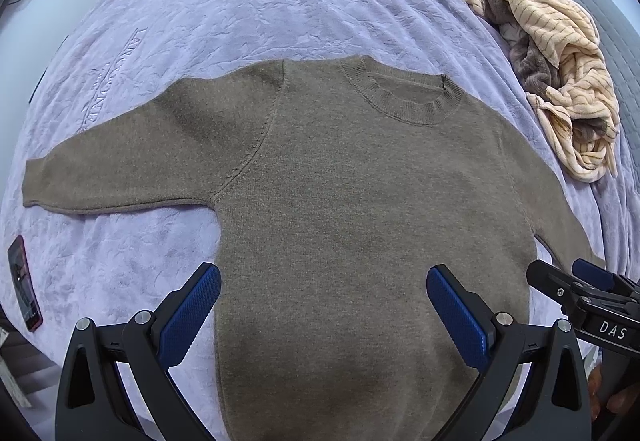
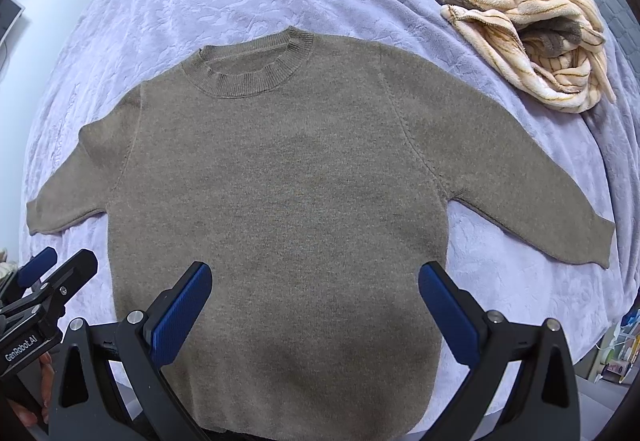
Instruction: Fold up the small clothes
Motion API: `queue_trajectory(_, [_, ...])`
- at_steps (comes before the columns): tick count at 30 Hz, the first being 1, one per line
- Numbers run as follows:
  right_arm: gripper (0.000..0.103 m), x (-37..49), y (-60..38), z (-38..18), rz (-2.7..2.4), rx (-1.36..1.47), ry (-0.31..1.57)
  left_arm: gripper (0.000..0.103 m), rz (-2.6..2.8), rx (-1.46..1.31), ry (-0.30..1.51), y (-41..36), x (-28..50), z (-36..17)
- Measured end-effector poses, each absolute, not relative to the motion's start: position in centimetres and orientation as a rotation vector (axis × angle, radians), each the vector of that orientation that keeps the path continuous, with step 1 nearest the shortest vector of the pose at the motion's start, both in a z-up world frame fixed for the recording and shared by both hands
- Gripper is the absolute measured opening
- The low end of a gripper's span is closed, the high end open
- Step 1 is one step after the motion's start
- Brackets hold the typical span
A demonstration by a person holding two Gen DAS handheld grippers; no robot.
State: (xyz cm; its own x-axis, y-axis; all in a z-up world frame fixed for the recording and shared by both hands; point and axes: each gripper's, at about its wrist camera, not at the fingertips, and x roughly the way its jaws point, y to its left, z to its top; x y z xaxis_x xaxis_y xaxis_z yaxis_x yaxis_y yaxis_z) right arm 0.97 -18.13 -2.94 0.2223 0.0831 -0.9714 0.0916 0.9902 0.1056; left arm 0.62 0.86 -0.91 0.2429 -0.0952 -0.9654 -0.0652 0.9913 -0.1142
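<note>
A small olive-brown knit sweater (image 1: 340,201) lies flat and face up on the lavender bedspread (image 1: 240,1), collar away from me, both sleeves spread outward. My left gripper (image 1: 324,305) hovers open over the lower left of its body, blue pads wide apart, holding nothing. In the right wrist view the same sweater (image 2: 280,181) fills the middle, and my right gripper (image 2: 316,301) stands open above its hem area, empty. Each gripper shows at the edge of the other's view: the right gripper (image 1: 576,281) and the left gripper (image 2: 60,269).
A heap of cream striped and grey fleece clothes (image 1: 560,61) lies at the back right of the bed, seen also as clothes (image 2: 520,1). A phone in a red case (image 1: 24,281) rests near the bed's left edge. A grey pillow (image 1: 612,41) sits far right.
</note>
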Motion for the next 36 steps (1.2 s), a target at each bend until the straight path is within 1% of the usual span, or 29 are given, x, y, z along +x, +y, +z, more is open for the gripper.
queue_trajectory(3, [0.103, 0.78, -18.18, -3.02, -0.016, 0.144, 1.328, 0.103, -0.018, -0.142, 1.329, 0.95, 0.57, -1.01])
queue_trajectory(20, [0.103, 0.76, -18.19, -3.05, -0.012, 0.155, 1.349, 0.103, -0.011, -0.143, 1.331, 1.42, 0.51, -1.40])
queue_trajectory(26, [0.103, 0.76, -18.44, -2.85, 0.006, 0.171, 1.314, 0.103, -0.011, -0.142, 1.331, 1.42, 0.52, -1.40])
queue_trajectory(36, [0.103, 0.69, -18.42, -2.93, -0.007, 0.165, 1.336, 0.103, -0.012, -0.132, 1.320, 1.49, 0.43, -1.23])
